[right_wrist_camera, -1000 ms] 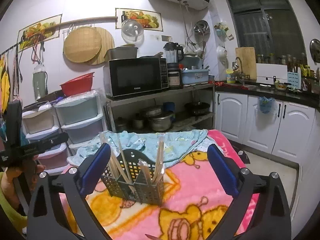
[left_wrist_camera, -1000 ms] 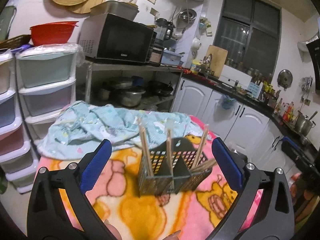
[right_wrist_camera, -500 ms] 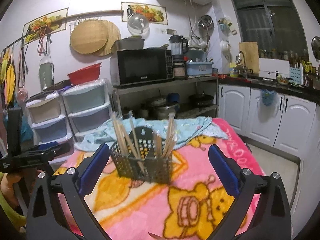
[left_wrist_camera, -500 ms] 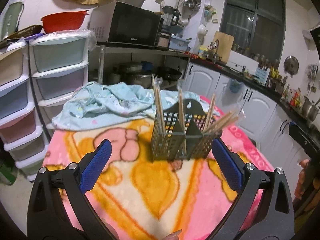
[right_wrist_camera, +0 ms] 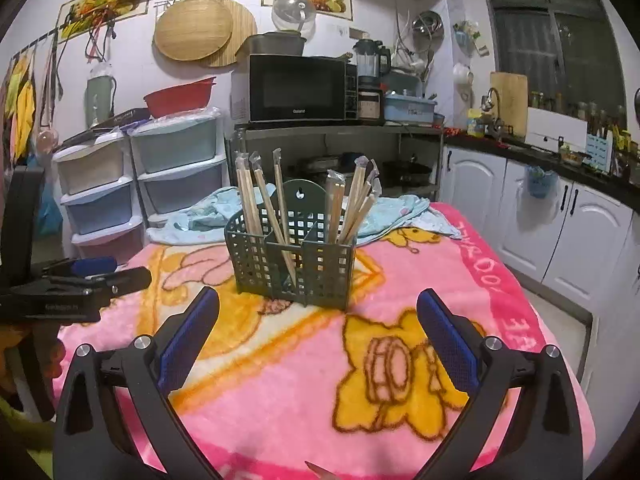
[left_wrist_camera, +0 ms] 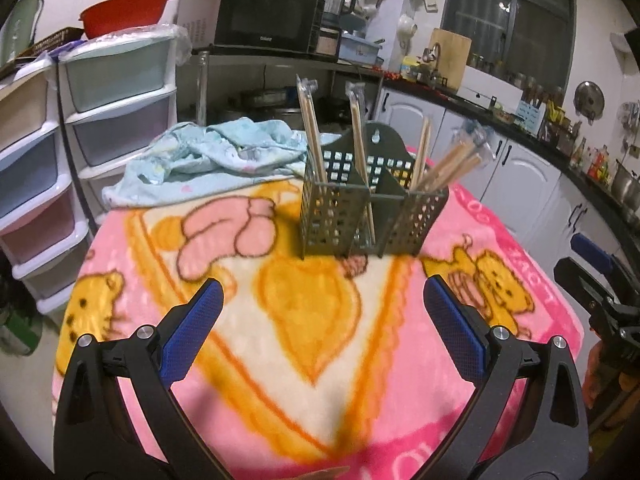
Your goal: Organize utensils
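Both my left gripper (left_wrist_camera: 322,322) and right gripper (right_wrist_camera: 318,318) hang wide open and empty before the caddy (right_wrist_camera: 291,258) on the blanketed counter (right_wrist_camera: 420,280). Its wrapped chopsticks (right_wrist_camera: 352,204) look light, stiff and slippery, so I'd pinch one mid-shaft, above the rim.

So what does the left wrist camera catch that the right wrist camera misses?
Only the left wrist view shows the right gripper at its edge, and more of the counter's bottles. Only the right wrist view shows the left gripper, the round bamboo mats and the fruit pictures on the wall. Both share the green basket of wrapped chopsticks, the pink blanket and the microwave.
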### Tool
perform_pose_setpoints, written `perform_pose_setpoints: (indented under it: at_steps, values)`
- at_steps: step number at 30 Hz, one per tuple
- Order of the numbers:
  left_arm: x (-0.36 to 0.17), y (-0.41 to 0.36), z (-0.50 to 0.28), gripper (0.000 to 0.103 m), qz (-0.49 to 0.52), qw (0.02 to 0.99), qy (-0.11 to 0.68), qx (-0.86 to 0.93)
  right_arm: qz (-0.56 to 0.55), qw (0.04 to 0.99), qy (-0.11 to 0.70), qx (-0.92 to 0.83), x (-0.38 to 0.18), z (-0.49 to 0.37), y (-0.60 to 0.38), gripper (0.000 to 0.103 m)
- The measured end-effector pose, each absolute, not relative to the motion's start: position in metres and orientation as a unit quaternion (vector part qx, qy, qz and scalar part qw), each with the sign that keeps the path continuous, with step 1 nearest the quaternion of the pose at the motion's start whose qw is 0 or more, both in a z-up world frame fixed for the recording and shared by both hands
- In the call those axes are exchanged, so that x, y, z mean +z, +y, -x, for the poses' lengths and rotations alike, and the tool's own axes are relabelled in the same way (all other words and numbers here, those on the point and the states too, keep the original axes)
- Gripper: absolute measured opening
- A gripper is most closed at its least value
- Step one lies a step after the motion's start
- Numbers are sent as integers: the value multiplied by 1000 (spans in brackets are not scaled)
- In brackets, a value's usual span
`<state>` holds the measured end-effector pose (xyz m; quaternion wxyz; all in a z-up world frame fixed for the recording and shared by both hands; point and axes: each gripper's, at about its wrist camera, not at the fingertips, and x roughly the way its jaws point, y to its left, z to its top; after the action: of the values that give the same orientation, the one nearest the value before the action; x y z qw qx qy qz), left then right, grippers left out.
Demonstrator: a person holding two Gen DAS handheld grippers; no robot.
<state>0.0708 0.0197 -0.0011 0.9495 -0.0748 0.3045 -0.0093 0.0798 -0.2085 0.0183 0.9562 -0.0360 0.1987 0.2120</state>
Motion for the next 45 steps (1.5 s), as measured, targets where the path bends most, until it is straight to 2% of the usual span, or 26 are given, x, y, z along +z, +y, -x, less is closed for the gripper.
perform_pose_setpoints:
  at_steps: [14, 45]
  values:
    - [-13, 3, -51, 92, 61, 973, 225, 8, 37, 973, 107, 201, -5, -50, -208, 96]
    - [-13, -1, -45, 92, 62, 976, 209, 5, 31, 974, 110, 194, -10, -54, -210, 96]
